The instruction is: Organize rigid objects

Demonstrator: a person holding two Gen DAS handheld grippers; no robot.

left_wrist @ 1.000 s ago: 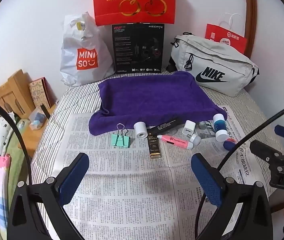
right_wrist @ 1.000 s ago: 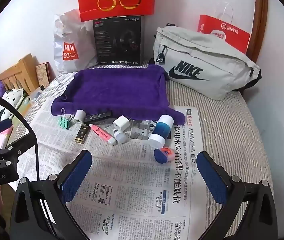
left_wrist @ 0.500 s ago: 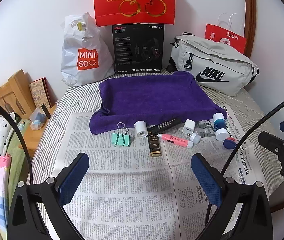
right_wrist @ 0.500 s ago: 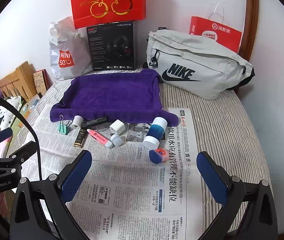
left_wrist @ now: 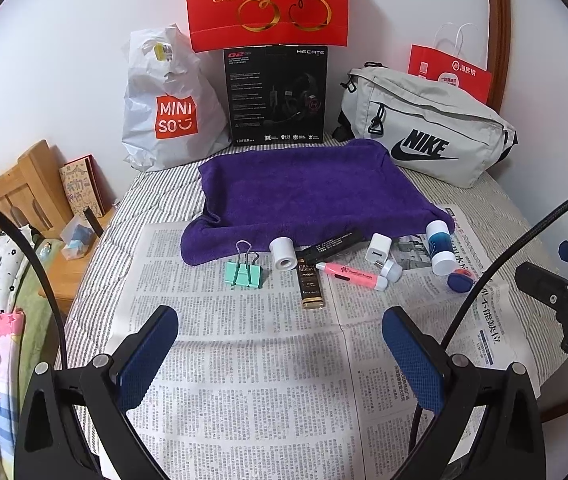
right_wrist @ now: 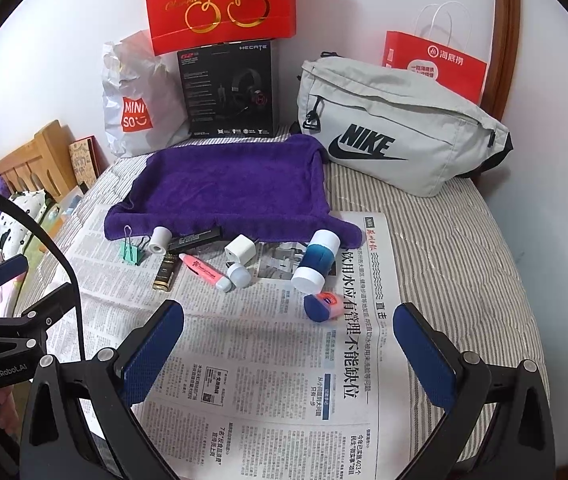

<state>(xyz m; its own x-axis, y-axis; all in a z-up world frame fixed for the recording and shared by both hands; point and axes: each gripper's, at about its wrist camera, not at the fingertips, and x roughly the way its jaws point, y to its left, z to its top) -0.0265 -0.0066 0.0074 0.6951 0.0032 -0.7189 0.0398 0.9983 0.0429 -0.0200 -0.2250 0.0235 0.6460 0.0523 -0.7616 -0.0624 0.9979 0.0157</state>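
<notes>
Small rigid objects lie in a loose row on the newspaper (left_wrist: 244,360), just in front of the purple towel (left_wrist: 304,192) spread on the striped bed. From the left of the row there is a mint green binder clip (left_wrist: 244,273), then a white roll (left_wrist: 282,254) whose far end touches the towel's edge, a black stick (left_wrist: 334,243) lying aslant, and a dark box with gold lettering (left_wrist: 311,286) just beside it. A pink highlighter (left_wrist: 350,275) lies at an angle with its white cap close to a small round white piece (right_wrist: 239,275), and a white charger cube (right_wrist: 240,250) sits just behind them. Further right, a blue-and-white bottle (right_wrist: 316,260) lies on its side, and a small navy and pink item (right_wrist: 322,306) rests near its cap. The left gripper (left_wrist: 280,358) hovers over bare newsprint, its blue pads spread wide with nothing between them. The right gripper (right_wrist: 288,354) is spread wide and empty too, nearest the navy and pink item. Against the wall stand a Miniso bag (left_wrist: 168,108), a black headset box (left_wrist: 278,94), a red cherry bag (left_wrist: 268,0) and a grey Nike bag (left_wrist: 424,132).
</notes>
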